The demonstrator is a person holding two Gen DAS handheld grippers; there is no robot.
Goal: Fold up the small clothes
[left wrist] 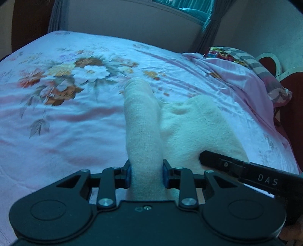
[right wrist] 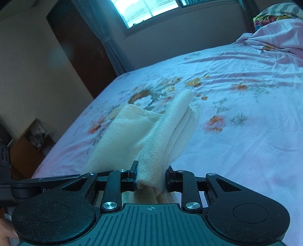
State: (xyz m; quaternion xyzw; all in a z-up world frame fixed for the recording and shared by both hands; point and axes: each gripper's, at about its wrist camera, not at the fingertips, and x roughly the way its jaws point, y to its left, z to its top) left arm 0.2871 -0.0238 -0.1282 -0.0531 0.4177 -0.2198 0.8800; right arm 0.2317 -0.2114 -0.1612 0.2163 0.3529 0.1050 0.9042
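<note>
Left wrist view, garment: A small cream knitted garment fills the centre and lower right of the frame, partly lifted off a bed sheet printed with flowers. I cannot tell what kind of garment it is.

Left wrist view, left tongs: My left gripper sits at the bottom centre. Its blue-padded jaws are clenched on a bunched strip of the cream fabric, which runs up the middle of the frame like a ridge. I judge I hold it there to carry one edge across for a fold.

Left wrist view, other tool: The right gripper's black finger enters from the lower right and presses into the same fabric just beside mine, so both tools share one edge.

Left wrist view, surroundings: A rumpled pink cover and a patterned pillow lie at the upper right, well apart from the garment.

Right wrist view, garment: The cream cloth rises from the bottom centre toward mid-frame in layered folds, its far end drooping onto the floral sheet.

Right wrist view, right tongs: My right gripper at the bottom centre is clamped on a thick doubled edge of the cloth. I judge the grip is there to keep the layers together.

Right wrist view, room: A window sits top centre, a dark door upper left.

Progress: I judge the fold is under way, not yet laid flat.
</note>
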